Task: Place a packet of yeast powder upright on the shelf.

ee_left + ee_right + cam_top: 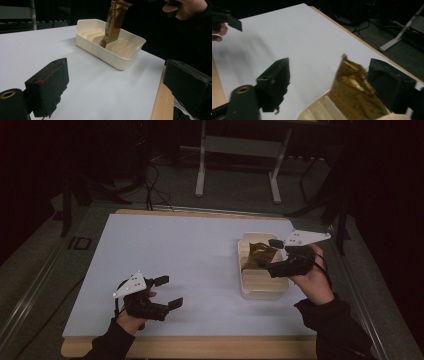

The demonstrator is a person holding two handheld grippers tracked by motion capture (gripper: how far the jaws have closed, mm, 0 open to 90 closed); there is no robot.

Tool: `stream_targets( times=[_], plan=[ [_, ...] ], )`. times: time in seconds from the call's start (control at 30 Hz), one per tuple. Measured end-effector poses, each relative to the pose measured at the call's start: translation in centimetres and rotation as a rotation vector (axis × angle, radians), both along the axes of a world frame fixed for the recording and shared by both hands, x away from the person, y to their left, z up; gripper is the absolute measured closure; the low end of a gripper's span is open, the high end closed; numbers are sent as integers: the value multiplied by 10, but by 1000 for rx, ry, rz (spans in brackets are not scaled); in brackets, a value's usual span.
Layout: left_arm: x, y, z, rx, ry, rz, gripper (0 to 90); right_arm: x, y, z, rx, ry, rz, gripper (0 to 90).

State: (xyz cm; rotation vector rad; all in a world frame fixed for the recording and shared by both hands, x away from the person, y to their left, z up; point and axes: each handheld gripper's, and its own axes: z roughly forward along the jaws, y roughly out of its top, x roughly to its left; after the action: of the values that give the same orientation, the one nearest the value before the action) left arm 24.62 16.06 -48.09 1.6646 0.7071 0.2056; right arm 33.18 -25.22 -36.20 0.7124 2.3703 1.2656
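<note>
Left gripper view: crinkled gold packet upright in slotted cream tray.

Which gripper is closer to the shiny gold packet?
Right. The right gripper is open right beside the gold packet standing in the cream tray; the left gripper sits far across the table.

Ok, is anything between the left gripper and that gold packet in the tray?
Nothing visible: bare white table lies between the open left gripper and the tray, where the gold packet stands upright in a slot.
</note>
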Motion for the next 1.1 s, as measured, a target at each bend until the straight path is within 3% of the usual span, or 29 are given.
stream_targets(
  times=[0.2,0.5,0.63,0.9,1.1],
  plan=[
    [0,0,0,3,-4,-3,73,-15,8,-8,56,22,6,108],
    [-1,1,1,-2,-4,-2,72,-30,9,-22,134,52,19,105],
    [-1,0,1,-2,-4,-3,72,-41,9,-33,130,39,11,105],
    [-1,0,1,1,-6,-5,72,-58,9,-48,185,51,33,105],
    [-1,1,1,-1,-6,-5,72,-69,11,-56,155,47,53,105]
  ],
)
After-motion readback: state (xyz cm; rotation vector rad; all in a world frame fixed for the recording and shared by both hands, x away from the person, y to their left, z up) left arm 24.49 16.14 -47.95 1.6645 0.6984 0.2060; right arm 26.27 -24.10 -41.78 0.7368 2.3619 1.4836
